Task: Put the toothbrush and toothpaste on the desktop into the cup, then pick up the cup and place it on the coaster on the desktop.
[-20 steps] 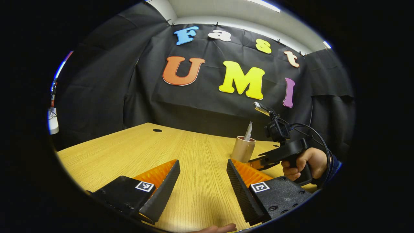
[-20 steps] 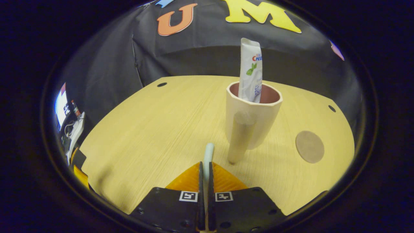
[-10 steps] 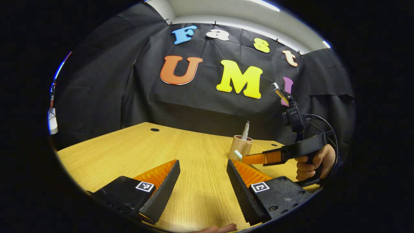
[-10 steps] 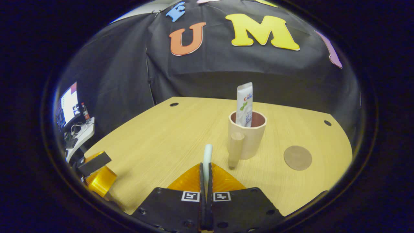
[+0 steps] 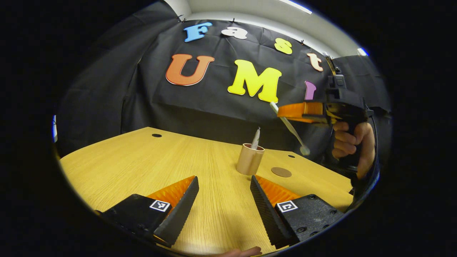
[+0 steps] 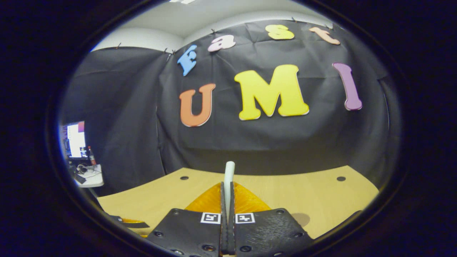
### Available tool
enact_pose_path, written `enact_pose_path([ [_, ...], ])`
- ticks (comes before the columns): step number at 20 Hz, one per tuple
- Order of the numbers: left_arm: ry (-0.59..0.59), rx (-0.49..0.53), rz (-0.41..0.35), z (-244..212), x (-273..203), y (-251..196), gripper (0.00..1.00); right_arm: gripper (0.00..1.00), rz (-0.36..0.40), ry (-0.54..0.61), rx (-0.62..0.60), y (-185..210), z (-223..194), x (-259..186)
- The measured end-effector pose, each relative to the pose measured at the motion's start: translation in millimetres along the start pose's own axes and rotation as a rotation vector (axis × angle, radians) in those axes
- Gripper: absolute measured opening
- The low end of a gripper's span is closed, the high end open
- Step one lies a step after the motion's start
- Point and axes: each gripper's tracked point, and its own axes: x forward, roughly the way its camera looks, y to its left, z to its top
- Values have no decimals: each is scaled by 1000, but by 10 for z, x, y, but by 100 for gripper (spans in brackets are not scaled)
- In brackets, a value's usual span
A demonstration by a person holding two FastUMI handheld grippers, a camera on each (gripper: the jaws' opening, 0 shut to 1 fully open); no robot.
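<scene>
Jaws of the right gripper (image 6: 227, 214) were pressed together on the toothbrush (image 6: 229, 178) — its pale handle stuck out forward between them in the right gripper view. Seen from the left gripper view, that same gripper (image 5: 282, 111) was held up in the air by a hand (image 5: 351, 142), well above the table (image 5: 142, 160), with the toothbrush (image 5: 290, 128) slanting down and to the right from the pinch, one end hanging lowest. Left gripper (image 5: 224, 189) had its jaws spread wide, with nothing between them, low over the table.

Cup (image 5: 250, 162) stood upright on the table, below and left of the raised toothbrush — not touching it. Toothpaste (image 5: 255, 139) stood inside the cup, top end sticking out above the rim. Coaster (image 5: 281, 172) lay flat on the table just right of the cup, bare.
</scene>
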Motion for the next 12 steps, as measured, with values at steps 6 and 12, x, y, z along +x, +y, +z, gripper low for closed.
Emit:
enact_pose_path([
  [6, 4, -15, -28, -10, 36, -61, 93, 0, -48, -130, -2, -312, 107, 834],
  [12, 18, -21, -46, -33, 130, -137, 93, 0, -14, -166, -17, -386, -125, 1320],
])
